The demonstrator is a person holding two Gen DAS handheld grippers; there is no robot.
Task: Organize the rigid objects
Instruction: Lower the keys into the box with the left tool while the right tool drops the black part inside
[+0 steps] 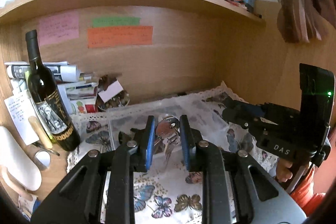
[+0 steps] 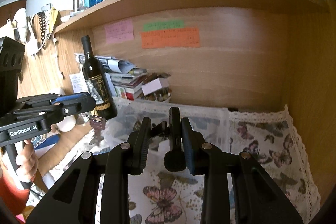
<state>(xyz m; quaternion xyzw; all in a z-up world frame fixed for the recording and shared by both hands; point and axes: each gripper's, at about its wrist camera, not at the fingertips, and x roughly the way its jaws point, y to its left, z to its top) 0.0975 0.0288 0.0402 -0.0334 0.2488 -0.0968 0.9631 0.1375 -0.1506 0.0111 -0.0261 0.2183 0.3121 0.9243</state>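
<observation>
Keys and a black tool held over a clear plastic bin on a butterfly-print cloth.

Left gripper (image 1: 167,135) has its blue-padded jaws partly spread, with a bunch of silver metal keys (image 1: 168,129) between them; whether the pads actually pinch the bunch, I cannot tell. In the right wrist view the keys (image 2: 97,125) dangle below that gripper (image 2: 89,101), beside a dark glass wine bottle (image 2: 96,81). Right gripper (image 2: 166,140) has a slim black handled tool (image 2: 175,138) between its jaws, lying against the right pad with a gap on the left. Both hover above the clear plastic bin (image 2: 210,117) on the white butterfly-print cloth (image 2: 262,140).
</observation>
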